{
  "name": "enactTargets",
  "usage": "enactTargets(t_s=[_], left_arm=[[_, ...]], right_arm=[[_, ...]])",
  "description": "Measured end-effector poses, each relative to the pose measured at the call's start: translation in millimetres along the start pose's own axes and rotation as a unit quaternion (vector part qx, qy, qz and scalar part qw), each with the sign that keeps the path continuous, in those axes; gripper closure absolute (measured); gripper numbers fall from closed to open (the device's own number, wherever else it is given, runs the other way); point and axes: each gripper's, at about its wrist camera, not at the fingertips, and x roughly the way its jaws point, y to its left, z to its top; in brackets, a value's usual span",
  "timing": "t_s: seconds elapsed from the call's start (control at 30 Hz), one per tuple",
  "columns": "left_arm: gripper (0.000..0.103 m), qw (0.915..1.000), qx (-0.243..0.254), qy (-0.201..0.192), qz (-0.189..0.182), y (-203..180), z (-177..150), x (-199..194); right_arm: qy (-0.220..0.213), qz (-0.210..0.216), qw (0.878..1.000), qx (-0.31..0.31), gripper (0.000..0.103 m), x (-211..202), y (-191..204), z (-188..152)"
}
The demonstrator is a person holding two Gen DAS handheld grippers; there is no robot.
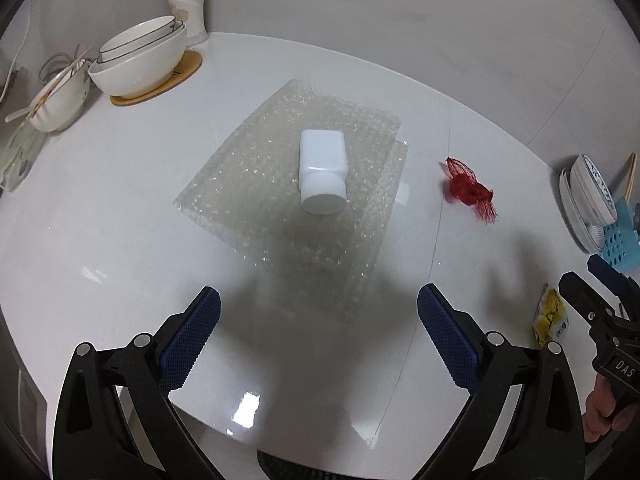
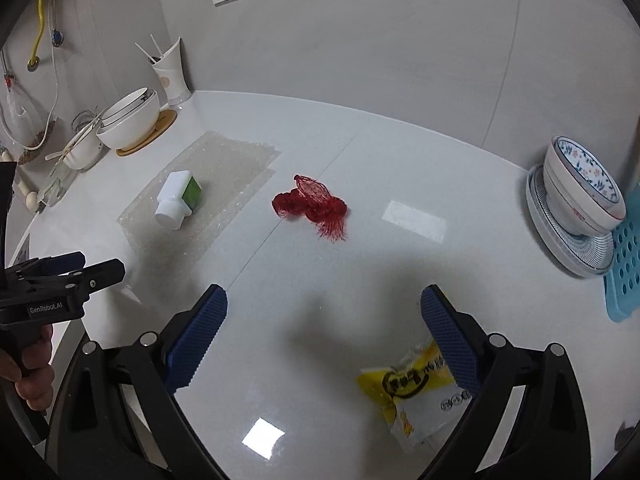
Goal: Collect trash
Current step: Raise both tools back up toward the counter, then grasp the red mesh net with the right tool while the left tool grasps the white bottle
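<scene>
A white plastic bottle [image 1: 323,170] lies on its side on a sheet of bubble wrap [image 1: 256,184] in the middle of the white counter. My left gripper [image 1: 319,304] is open and empty, just short of the wrap's near edge. A red mesh net [image 1: 470,190] lies to the right of the wrap. In the right wrist view the bottle [image 2: 178,198], the wrap [image 2: 236,172] and the net [image 2: 312,206] lie ahead. A yellow and white snack wrapper [image 2: 416,396] lies under my open, empty right gripper [image 2: 324,306], beside its right finger.
Stacked white bowls [image 1: 140,60] on a wooden coaster and a utensil cup [image 1: 190,2] stand at the back left. A patterned bowl on plates [image 2: 580,200] and a blue perforated rack [image 2: 626,256] stand at the right. The counter's front edge runs beneath both grippers.
</scene>
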Motion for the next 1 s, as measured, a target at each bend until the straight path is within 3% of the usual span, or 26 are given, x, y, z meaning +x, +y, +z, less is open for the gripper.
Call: enactTargets(t_s=[0.5, 0.87, 1.0], left_arm=[[0.008, 0.9991, -0.014, 0.034, 0.022, 5.0, 73.8, 72.5], [0.020, 0.9982, -0.008, 0.048, 0.035, 8.5, 95.2, 102.8], [0.036, 0.9979, -0.005, 0.052, 0.039, 5.7, 99.3, 108.4]], right_arm=[[0.053, 0.025, 0.998, -0.035, 0.010, 98.5, -2.3, 61.5], [0.078, 0.045, 0.994, -0.061, 0.033, 136.5, 6.2, 74.6], [0.086, 0.057, 0.993, -0.061, 0.046, 141.4, 6.0, 78.0]])
